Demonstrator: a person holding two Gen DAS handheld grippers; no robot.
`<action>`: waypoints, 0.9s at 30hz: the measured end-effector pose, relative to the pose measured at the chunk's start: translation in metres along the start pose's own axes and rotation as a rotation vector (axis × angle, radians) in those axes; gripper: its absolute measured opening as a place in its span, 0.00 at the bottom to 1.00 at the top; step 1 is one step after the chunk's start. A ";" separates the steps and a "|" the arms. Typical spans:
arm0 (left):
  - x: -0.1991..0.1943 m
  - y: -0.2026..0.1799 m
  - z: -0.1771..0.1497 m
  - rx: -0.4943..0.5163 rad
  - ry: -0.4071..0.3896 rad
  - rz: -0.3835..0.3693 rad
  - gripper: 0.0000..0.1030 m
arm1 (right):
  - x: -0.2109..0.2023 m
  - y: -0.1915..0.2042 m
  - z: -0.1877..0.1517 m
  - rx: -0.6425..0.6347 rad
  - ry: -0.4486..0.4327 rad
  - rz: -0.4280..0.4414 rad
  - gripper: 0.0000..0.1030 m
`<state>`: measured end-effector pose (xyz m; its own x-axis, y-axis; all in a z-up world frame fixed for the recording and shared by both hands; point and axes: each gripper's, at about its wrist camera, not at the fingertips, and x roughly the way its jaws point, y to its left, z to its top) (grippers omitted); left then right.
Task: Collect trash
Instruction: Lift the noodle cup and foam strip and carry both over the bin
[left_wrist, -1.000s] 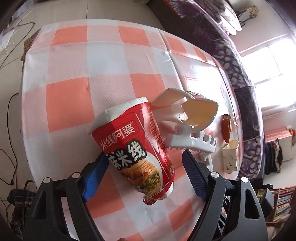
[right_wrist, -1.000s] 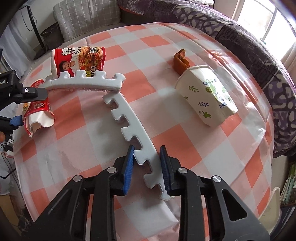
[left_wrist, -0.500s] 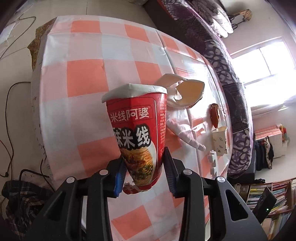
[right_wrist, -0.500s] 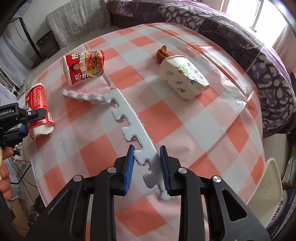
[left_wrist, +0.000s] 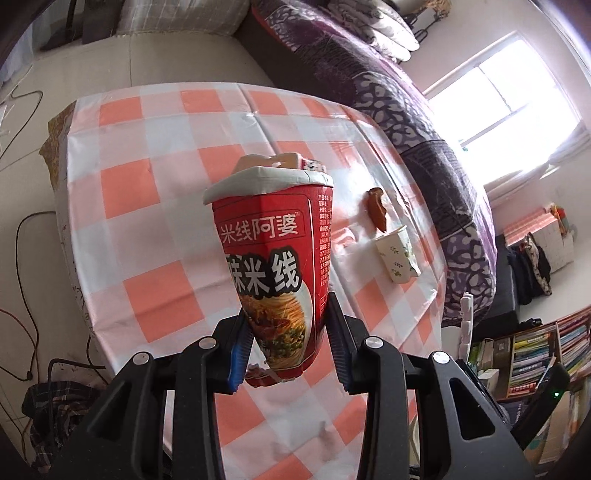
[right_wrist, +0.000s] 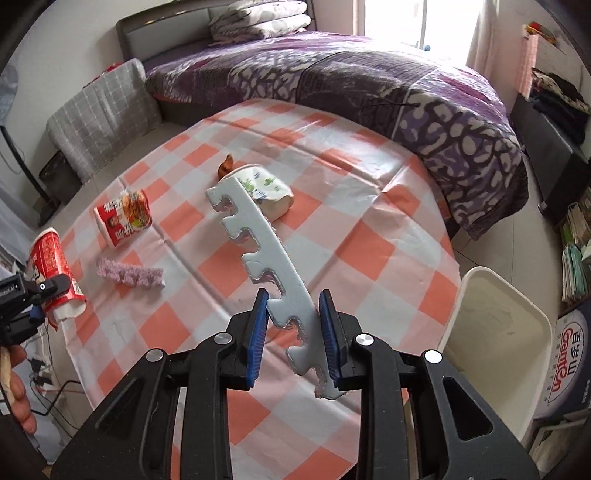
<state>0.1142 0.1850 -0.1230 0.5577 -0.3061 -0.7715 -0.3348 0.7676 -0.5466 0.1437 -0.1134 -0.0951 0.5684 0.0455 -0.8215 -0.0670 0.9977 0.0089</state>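
Observation:
My left gripper (left_wrist: 290, 339) is shut on a red noodle cup (left_wrist: 271, 254) and holds it upright above the checked table (left_wrist: 155, 184). The cup also shows at the left of the right wrist view (right_wrist: 51, 273). My right gripper (right_wrist: 293, 332) is shut on a long white notched foam strip (right_wrist: 258, 254), lifted off the table. On the table lie a second red noodle cup (right_wrist: 123, 221), a short foam piece (right_wrist: 129, 275), a leaf-print paper cup (right_wrist: 269, 192) and a brown scrap (right_wrist: 225, 166).
A white bin (right_wrist: 491, 332) stands on the floor at the table's right edge. A purple bed (right_wrist: 369, 81) lies behind the table. A bookshelf (left_wrist: 535, 354) and floor cables (left_wrist: 22, 258) are around the table.
Both grippers have risen higher above the table. The foam strip is lifted clear, leaving the short piece behind. The red cup is carried up and back towards the table's edge.

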 end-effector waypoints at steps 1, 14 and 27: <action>0.000 -0.009 0.000 0.020 -0.003 -0.001 0.36 | -0.003 -0.006 0.002 0.021 -0.011 -0.004 0.26; 0.024 -0.096 -0.018 0.238 -0.022 0.005 0.36 | -0.020 -0.057 0.008 0.184 -0.032 -0.038 0.26; 0.037 -0.161 -0.048 0.381 -0.008 -0.015 0.36 | -0.035 -0.104 0.003 0.266 -0.052 -0.098 0.26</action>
<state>0.1519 0.0230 -0.0795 0.5667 -0.3157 -0.7611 -0.0210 0.9179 -0.3963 0.1329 -0.2191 -0.0655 0.6032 -0.0563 -0.7956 0.2037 0.9753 0.0853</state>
